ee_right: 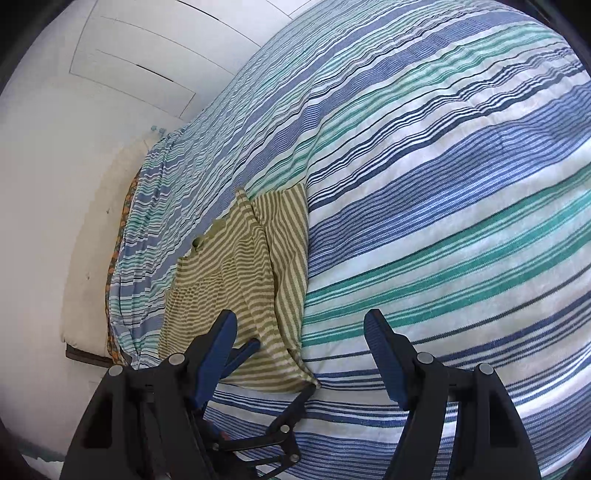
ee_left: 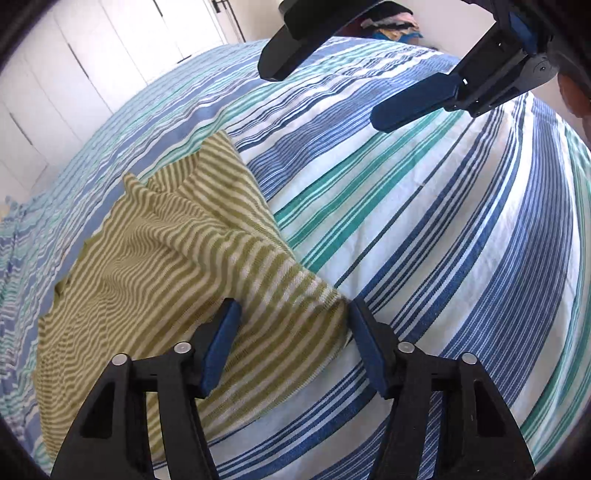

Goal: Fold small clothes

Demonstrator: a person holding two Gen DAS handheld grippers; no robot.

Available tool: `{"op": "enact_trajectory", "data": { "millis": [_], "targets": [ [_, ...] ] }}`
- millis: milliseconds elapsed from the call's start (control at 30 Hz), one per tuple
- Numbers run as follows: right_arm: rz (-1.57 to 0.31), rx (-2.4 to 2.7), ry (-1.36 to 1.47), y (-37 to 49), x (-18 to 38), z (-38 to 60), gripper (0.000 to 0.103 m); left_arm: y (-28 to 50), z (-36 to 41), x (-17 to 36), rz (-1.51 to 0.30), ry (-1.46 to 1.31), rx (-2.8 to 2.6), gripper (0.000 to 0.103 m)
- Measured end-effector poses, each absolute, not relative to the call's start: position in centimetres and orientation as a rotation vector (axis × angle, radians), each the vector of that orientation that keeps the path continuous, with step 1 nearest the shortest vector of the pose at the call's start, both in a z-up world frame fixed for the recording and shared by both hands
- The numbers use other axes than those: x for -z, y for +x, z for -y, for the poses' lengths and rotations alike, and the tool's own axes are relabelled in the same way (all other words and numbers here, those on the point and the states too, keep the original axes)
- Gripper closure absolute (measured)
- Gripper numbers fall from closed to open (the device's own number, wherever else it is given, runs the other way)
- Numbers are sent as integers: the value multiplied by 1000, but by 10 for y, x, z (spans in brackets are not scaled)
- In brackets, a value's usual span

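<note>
A small olive-and-cream striped garment [ee_left: 177,266] lies partly folded on the striped bedspread [ee_left: 424,221]. My left gripper [ee_left: 291,325] is open, its jaws standing over the garment's near right corner, holding nothing. My right gripper [ee_left: 321,92] shows at the top of the left wrist view, open and raised above the bed. In the right wrist view the garment [ee_right: 251,280] lies left of centre, my right gripper [ee_right: 299,332] is open above it, and the left gripper [ee_right: 280,373] shows below at the garment's near corner.
The blue, teal and white striped bedspread [ee_right: 443,221] covers the bed. White cupboard doors [ee_left: 92,55] stand beyond the bed. A pile of coloured clothes [ee_left: 391,26] lies at the far edge. The bed's edge and a white wall [ee_right: 44,184] are at the left.
</note>
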State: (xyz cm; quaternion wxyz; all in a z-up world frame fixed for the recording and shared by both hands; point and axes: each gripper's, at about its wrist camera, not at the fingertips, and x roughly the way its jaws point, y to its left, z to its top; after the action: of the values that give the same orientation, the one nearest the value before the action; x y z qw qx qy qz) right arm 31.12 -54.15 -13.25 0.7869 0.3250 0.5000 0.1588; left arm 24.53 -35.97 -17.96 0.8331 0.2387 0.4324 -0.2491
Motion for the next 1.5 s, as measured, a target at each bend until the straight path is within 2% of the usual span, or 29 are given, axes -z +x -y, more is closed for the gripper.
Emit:
{"op": "enact_trajectory", "data": {
  "millis": [67, 300, 333, 367, 433, 633, 800, 1000, 1133, 1267, 1333, 1400, 1433, 1500],
  "targets": [
    [-1090, -378, 652, 340, 135, 533, 32, 262, 350, 177, -967, 390, 496, 92],
    [-1217, -468, 535, 421, 179, 466, 33, 275, 334, 165, -1002, 247, 560, 94],
    [-1228, -489, 493, 423, 180, 453, 52, 276, 328, 163, -1009, 218, 573, 94],
    [-1239, -495, 428, 425, 178, 439, 98, 278, 317, 160, -1020, 180, 582, 94],
    [-1257, -462, 333, 427, 171, 420, 95, 283, 293, 149, -1035, 80, 588, 94],
    [-1105, -488, 390, 430, 110, 380, 95, 304, 168, 103, -1009, -287, 506, 94],
    [-1068, -597, 386, 454, 82, 278, 95, 311, 37, 95, -970, -530, 323, 94],
    [-1135, -725, 376, 480, 103, 136, 95, 296, -94, 130, -968, -735, 100, 95],
    [-1198, -777, 278, 486, 124, 54, 95, 275, -126, 157, -994, -774, 14, 96],
    [-1240, -777, 202, 485, 149, 12, 95, 269, -139, 178, -1025, -773, -29, 98],
    [-1264, -776, 197, 487, 162, 6, 86, 267, -141, 184, -1055, -778, -42, 96],
    [-1291, -779, 245, 490, 165, 11, 63, 262, -147, 185, -1064, -799, -45, 91],
    [-1278, -794, 273, 489, 160, 17, 47, 260, -150, 184, -1062, -801, -48, 90],
    [-1212, -824, 319, 485, 140, 35, 44, 256, -153, 181, -1055, -788, -53, 89]
  ]
}}
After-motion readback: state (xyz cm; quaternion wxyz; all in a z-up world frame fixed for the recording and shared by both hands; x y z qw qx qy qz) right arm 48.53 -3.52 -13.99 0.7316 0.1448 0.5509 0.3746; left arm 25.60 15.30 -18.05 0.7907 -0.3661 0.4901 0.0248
